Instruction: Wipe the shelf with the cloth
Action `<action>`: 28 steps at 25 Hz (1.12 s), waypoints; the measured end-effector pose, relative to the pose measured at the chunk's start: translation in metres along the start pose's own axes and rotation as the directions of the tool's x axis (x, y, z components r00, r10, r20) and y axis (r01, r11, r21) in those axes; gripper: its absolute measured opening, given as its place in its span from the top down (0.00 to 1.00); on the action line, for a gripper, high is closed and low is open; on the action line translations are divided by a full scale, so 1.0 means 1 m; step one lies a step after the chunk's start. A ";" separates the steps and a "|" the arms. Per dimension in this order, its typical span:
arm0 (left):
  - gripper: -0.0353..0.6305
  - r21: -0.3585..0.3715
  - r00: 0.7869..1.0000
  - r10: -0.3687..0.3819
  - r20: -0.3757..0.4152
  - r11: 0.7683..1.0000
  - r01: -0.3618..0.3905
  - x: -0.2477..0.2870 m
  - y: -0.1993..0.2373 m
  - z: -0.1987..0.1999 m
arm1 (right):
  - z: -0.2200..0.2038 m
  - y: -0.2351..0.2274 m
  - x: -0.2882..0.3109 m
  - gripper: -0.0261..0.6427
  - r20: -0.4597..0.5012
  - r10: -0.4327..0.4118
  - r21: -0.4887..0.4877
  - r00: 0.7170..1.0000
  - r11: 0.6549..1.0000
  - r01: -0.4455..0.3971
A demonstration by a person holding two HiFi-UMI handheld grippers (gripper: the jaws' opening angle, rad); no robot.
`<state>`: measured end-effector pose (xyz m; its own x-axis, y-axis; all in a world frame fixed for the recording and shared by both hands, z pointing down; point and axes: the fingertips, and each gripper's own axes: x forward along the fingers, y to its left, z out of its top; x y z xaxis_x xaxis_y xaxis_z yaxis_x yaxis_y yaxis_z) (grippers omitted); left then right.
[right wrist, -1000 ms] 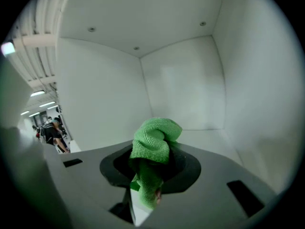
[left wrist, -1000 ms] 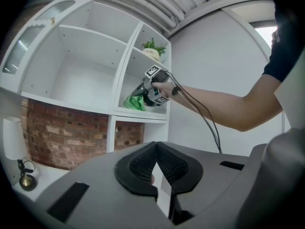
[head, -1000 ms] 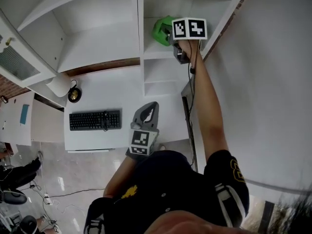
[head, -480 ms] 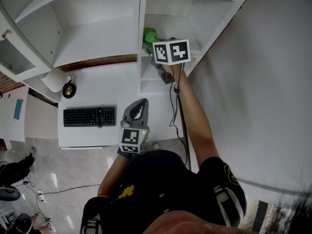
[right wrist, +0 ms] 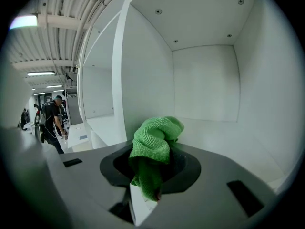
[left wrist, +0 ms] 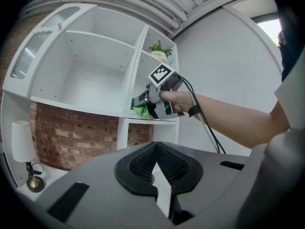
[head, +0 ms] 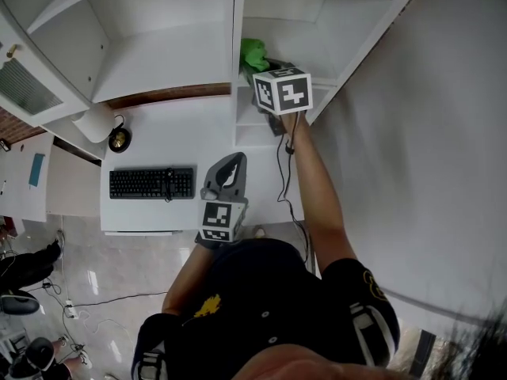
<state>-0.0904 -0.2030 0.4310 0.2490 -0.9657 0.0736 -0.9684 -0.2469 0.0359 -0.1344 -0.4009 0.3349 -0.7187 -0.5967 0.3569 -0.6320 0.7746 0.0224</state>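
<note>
Largest first: a white shelf unit (head: 158,62), standing over a desk (head: 190,145) with a keyboard (head: 152,183). Within it, a compartment in the right-hand column, with a bare white floor board (right wrist: 228,144) spreading back and to the right when viewed along the right gripper's jaws.

Reaching up into that compartment: the right gripper (head: 268,68), jaws clamped on the green cloth (right wrist: 155,142). Bunched into a wad (no long axis to speak of), sticking forward past the fingertips and drooping a little between them. Placed at the near left corner of the board, just beside the upright divider (right wrist: 143,80). Seems in the left gripper view to rest on the board's front edge, though hard to confirm contact.

Judged from here: wiping under way, with nearly all the bare board ahead and to the right of the wad. Calls for pressing down and sweeping rightward and inward, away from the divider.

Lower down, well apart from the shelf: the left gripper (head: 230,172), over the desk, jaws drawn together on nothing, and much the farther of the two from the cloth.
</note>
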 end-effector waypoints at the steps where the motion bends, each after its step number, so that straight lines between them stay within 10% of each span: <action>1: 0.92 0.002 1.000 0.001 0.000 1.000 -0.001 0.001 0.000 0.000 | 0.000 -0.001 0.000 0.82 0.002 0.002 0.005 1.000 1.000 -0.002; 28: 0.92 0.033 0.995 -0.087 -0.058 0.995 0.089 0.020 -0.016 -0.016 | -0.020 -0.104 -0.053 0.82 0.068 -0.161 0.128 0.985 0.980 0.151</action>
<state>-0.0699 -0.2168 0.4477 0.3328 -0.9343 0.1281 -0.9424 -0.3344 0.0096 -0.0249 -0.4452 0.3318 -0.6257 -0.7263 0.2845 -0.7653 0.6421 -0.0438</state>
